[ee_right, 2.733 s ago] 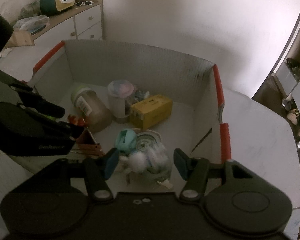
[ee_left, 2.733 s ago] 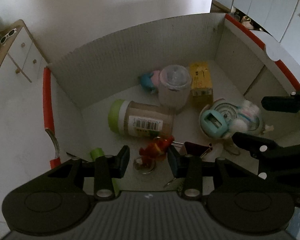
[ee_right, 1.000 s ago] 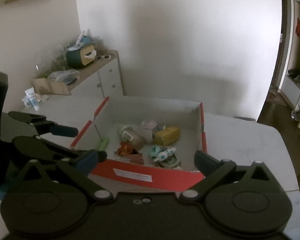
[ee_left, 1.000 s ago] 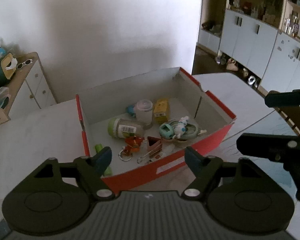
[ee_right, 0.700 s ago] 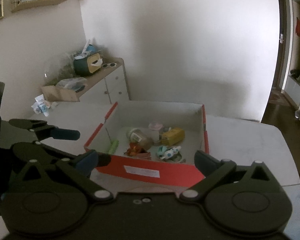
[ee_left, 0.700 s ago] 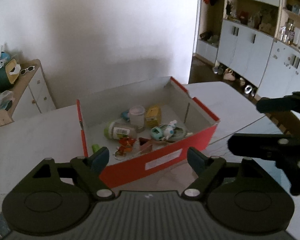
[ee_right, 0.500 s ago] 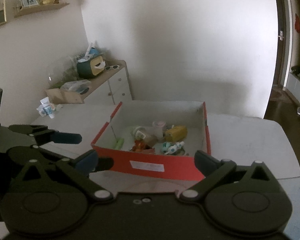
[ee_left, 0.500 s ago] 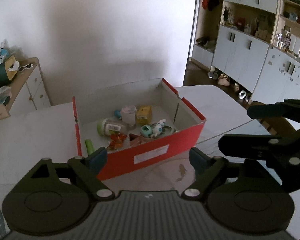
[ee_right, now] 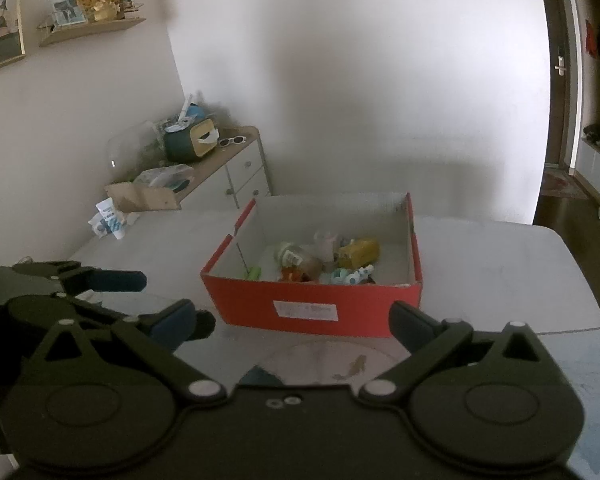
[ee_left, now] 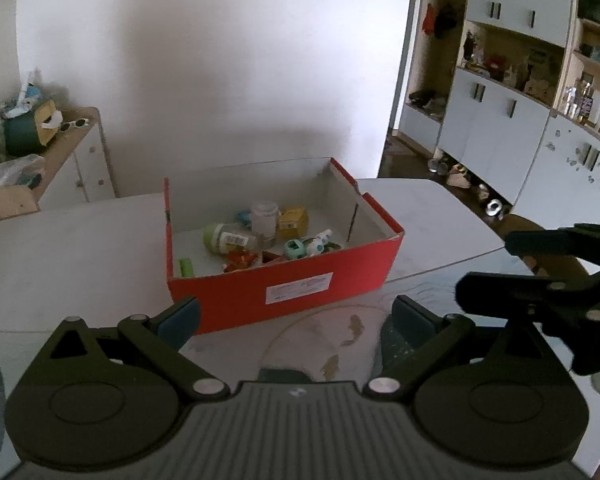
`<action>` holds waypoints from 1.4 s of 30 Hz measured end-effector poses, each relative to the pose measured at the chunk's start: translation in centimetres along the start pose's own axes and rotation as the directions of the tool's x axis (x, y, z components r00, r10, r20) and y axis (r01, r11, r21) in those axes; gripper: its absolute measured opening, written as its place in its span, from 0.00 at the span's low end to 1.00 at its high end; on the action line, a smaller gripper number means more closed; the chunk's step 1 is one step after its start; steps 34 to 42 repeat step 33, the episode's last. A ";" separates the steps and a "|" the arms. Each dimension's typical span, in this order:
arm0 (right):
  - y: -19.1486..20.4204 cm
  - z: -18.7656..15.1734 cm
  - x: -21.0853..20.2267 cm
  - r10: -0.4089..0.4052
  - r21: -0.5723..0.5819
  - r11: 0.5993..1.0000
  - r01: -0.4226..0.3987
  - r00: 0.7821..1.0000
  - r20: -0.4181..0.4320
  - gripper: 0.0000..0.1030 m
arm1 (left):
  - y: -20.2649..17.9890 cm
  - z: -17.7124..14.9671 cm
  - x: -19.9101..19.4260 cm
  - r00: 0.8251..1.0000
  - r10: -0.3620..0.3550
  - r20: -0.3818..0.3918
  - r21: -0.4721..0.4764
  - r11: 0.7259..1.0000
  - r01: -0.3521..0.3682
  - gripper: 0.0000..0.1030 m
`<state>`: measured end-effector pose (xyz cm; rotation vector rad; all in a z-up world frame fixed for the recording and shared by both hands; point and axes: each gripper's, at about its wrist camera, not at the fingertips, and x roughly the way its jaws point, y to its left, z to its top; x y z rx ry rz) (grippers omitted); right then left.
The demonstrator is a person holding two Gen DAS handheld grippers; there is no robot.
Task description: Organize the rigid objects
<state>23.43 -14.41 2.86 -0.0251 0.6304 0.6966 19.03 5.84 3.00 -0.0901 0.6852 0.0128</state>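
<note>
Table (ee_left: 60,248): white top, a fish-patterned mat (ee_left: 340,332) at its near edge.

Box (ee_left: 284,292): red card, open top, on the table just beyond the mat. White label (ee_left: 299,287) on its near wall; print too small to read. The same box (ee_right: 312,304) shows ahead in my right view.

Contents, all on the box floor: jar (ee_left: 228,238) with green lid, on its side, barcode label showing, text unreadable. Clear cup (ee_left: 265,216) upright behind it. Yellow carton (ee_left: 293,219) beside the cup, print illegible. Teal-and-white toy (ee_left: 306,246) toward the right wall. Orange-red piece (ee_left: 240,260) at the near wall. Green stick (ee_left: 185,267) along the left wall.

My left gripper (ee_left: 296,318): fingers opening, wide apart, nothing between them, well short of the box.

My right gripper (ee_right: 292,322): fingers wide apart, empty, also short of the box.
</note>
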 end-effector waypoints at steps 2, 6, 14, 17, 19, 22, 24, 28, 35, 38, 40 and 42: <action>0.0 -0.2 -0.3 0.002 -0.002 1.000 -0.002 1.000 0.000 1.00 | -0.2 -0.3 -0.2 1.000 0.018 0.004 0.007 1.000 -0.018 0.99; -0.1 -0.6 -0.9 -0.009 -0.002 1.000 0.009 1.000 0.003 1.00 | -0.4 -0.8 -0.4 0.999 0.051 0.008 0.018 0.999 -0.051 0.99; -0.7 -1.4 -1.4 -0.025 0.011 1.000 0.025 1.000 0.007 1.00 | -0.5 -1.5 0.2 0.999 0.033 -0.027 -0.010 0.999 -0.034 0.99; -0.9 -1.8 -1.4 -0.025 0.019 1.000 0.025 1.000 0.002 1.00 | -0.5 -1.7 0.3 0.999 0.037 -0.032 -0.015 0.999 -0.037 0.99; -1.0 -2.0 -1.3 -0.026 0.020 0.999 0.026 1.000 -0.002 1.00 | -0.6 -1.7 0.4 0.999 0.040 -0.035 -0.012 0.999 -0.041 0.99; -1.1 -2.2 -1.3 -0.031 0.025 0.999 0.031 0.999 -0.008 1.00 | -0.8 -1.8 0.5 0.998 0.041 -0.039 -0.011 0.999 -0.042 0.99; -1.3 -2.3 -1.2 -0.032 0.029 0.999 0.033 0.999 -0.013 1.00 | -0.8 -1.8 0.6 0.998 0.048 -0.038 -0.007 0.999 -0.048 0.99; -1.5 -2.8 -1.1 -0.035 0.036 0.999 0.036 0.999 -0.027 1.00 | -0.9 -1.8 0.7 0.998 0.041 -0.041 -0.010 0.999 -0.042 0.99; -1.9 -3.5 -1.0 -0.041 0.058 0.997 0.044 0.998 -0.043 1.00 | -1.0 -2.0 1.0 0.998 0.044 -0.046 -0.004 0.999 -0.044 0.99; -1.9 -3.5 -1.0 -0.041 0.058 0.997 0.044 0.998 -0.043 1.00 | -1.0 -2.0 1.0 0.998 0.044 -0.046 -0.004 0.999 -0.044 0.99; -1.9 -3.5 -1.0 -0.041 0.058 0.997 0.044 0.998 -0.043 1.00 | -1.0 -2.0 1.0 0.998 0.044 -0.046 -0.004 0.999 -0.044 0.99; -1.9 -3.5 -1.0 -0.041 0.058 0.997 0.044 0.998 -0.043 1.00 | -1.0 -2.0 1.0 0.998 0.044 -0.046 -0.004 0.999 -0.044 0.99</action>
